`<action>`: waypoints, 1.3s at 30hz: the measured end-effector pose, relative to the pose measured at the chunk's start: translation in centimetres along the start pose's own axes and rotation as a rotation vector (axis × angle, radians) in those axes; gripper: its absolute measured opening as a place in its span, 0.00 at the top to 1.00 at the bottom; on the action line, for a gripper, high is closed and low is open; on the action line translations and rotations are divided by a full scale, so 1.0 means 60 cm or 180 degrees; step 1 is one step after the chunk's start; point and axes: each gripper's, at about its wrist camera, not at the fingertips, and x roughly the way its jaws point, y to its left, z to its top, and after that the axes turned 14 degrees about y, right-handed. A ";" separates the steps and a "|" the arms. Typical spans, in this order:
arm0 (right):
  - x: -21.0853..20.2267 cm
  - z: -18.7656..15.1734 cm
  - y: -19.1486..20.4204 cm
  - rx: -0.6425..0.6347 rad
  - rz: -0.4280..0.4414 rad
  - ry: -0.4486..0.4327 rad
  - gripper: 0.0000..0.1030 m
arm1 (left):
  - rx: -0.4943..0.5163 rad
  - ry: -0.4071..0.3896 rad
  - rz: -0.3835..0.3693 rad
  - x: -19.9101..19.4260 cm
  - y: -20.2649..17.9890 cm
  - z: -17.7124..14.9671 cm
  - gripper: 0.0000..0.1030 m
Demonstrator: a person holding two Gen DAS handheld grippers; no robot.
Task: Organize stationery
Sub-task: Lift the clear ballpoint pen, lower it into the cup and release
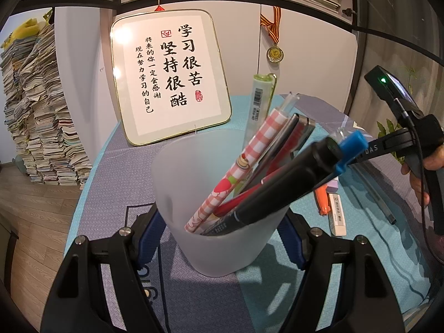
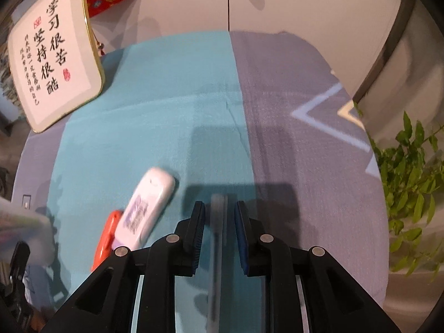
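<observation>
The cup (image 1: 194,183), frosted and see-through, is clamped by the left tongs (image 1: 219,222), whose pads are pressed on its two sides. Much of the sorting is judged to be done: a pink checked pen (image 1: 236,166), a red pen (image 1: 236,202), a thick black marker (image 1: 283,191) and some darker pens are already stood in the cup.

Just right of the cup, three things are still left on the cloth-covered bench (image 2: 166,97): an orange item (image 1: 322,199), a white eraser (image 1: 337,216) and a grey pen (image 2: 216,249). The grey pen is straddled by the right tongs (image 2: 219,213), whose pads are held slightly apart with a gap on each side, so it is not yet gripped. It is judged to be the next thing for the cup.

The eraser's label cannot be read. "QAS" is printed on the right tongs' arm. Behind the cup a pale green packet (image 1: 260,102) with a barcode is seen; whether it stands in the cup cannot be told.

Farther behind the cup, a gold-rimmed plaque (image 1: 169,75) is leaned on the cupboard, reading 学习很苦 坚持很酷, with 将来的你一定会感谢现在努力学习的自己 in smaller characters. A medal (image 1: 274,54) is hung to the plaque's right.
</observation>
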 end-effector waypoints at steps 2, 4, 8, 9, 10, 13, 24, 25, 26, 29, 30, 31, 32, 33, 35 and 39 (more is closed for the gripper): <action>0.002 0.000 0.004 -0.0044 -0.0030 -0.0017 0.80 | 0.0003 0.0002 0.0002 0.000 -0.001 0.000 0.29; 0.001 -0.003 0.013 -0.0121 -0.0098 -0.0048 0.87 | 0.0003 0.0002 0.0001 0.000 -0.001 0.000 0.29; -0.020 -0.024 0.018 -0.0135 0.0016 -0.0137 0.87 | 0.0004 0.0001 0.0002 0.000 -0.001 0.000 0.29; -0.032 -0.032 0.018 -0.0129 0.0050 -0.0193 0.87 | 0.0004 0.0002 0.0001 0.001 -0.001 0.000 0.29; -0.046 -0.041 0.017 -0.0129 0.0090 -0.0266 0.87 | 0.0003 0.0003 0.0001 0.001 0.000 0.000 0.29; -0.104 -0.078 0.018 -0.0152 0.0212 -0.0534 0.87 | 0.0004 0.0002 0.0001 0.000 -0.001 0.000 0.29; -0.295 -0.188 0.047 -0.0380 0.0454 -0.1492 0.87 | 0.0000 0.0011 -0.0010 0.003 0.000 0.001 0.29; -0.311 -0.193 0.056 -0.0415 0.0472 -0.1579 0.87 | 0.0000 0.0010 -0.0010 0.003 0.000 0.001 0.29; -0.329 -0.195 0.067 -0.0467 0.0516 -0.1672 0.87 | 0.0000 0.0010 -0.0011 0.003 0.000 0.001 0.29; -0.370 -0.194 0.105 -0.0649 0.0678 -0.1846 0.87 | -0.0002 0.0010 -0.0013 0.002 -0.002 0.000 0.29; -0.380 -0.191 0.118 -0.0715 0.0712 -0.1882 0.88 | -0.0003 0.0010 -0.0014 0.003 -0.002 0.000 0.29; -0.389 -0.188 0.132 -0.0782 0.0735 -0.1916 0.88 | -0.0004 0.0010 -0.0014 0.003 -0.003 0.000 0.29; -0.398 -0.183 0.149 -0.0857 0.0747 -0.1943 0.88 | -0.0002 0.0009 -0.0013 0.003 -0.002 0.000 0.29; -0.405 -0.177 0.168 -0.0945 0.0767 -0.1950 0.88 | -0.0002 0.0010 -0.0013 0.003 -0.002 0.000 0.29; -0.408 -0.167 0.196 -0.1073 0.0794 -0.1927 0.88 | -0.0002 0.0011 -0.0014 0.003 -0.002 0.000 0.29; -0.393 -0.151 0.248 -0.1289 0.0800 -0.1844 0.88 | 0.0000 0.0009 -0.0011 0.003 -0.002 0.000 0.29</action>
